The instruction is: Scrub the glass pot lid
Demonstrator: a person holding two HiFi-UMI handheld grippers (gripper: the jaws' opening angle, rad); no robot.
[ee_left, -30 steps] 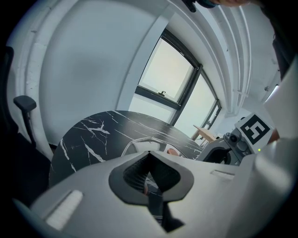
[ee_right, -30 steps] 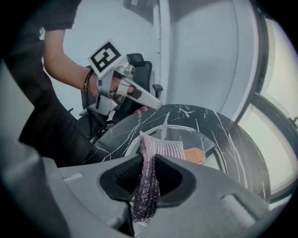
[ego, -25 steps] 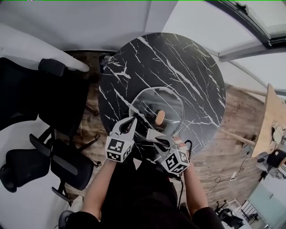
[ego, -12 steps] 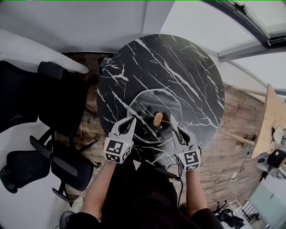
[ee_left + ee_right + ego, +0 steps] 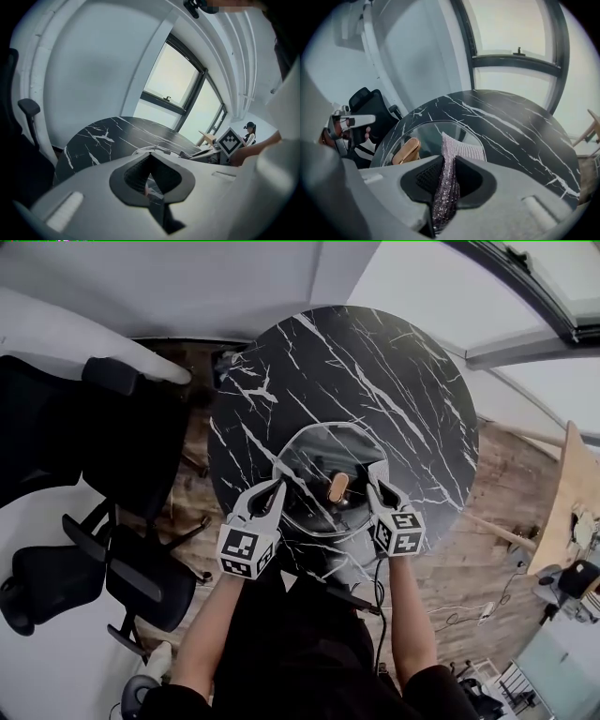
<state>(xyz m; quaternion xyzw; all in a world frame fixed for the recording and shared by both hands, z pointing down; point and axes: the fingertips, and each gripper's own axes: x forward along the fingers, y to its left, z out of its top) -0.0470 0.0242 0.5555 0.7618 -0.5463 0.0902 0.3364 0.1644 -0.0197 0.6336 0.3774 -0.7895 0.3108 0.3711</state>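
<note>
The glass pot lid point(image 5: 314, 457) with a tan handle point(image 5: 337, 487) lies near the front of the round black marble table point(image 5: 375, 371). My left gripper point(image 5: 277, 487) is shut, its tips at the lid's left rim; whether they pinch the rim I cannot tell. In the left gripper view the lid's rim point(image 5: 150, 151) shows just beyond the shut left gripper point(image 5: 149, 183). My right gripper point(image 5: 373, 486) is at the lid's right side, shut on a pinkish-purple scrubbing cloth point(image 5: 461, 150). In the right gripper view the cloth sticks out of the right gripper point(image 5: 445, 187) over the lid point(image 5: 436, 133), beside the handle point(image 5: 406, 151).
Black office chairs point(image 5: 122, 456) stand on the floor to the table's left. A light wooden table point(image 5: 577, 493) is at the far right. Windows face the table's far side. A cable runs over the wood floor under my right arm.
My right gripper has swung from the table's front edge up to the lid's right side, carrying the cloth. The left gripper has stayed at the lid's left rim.
</note>
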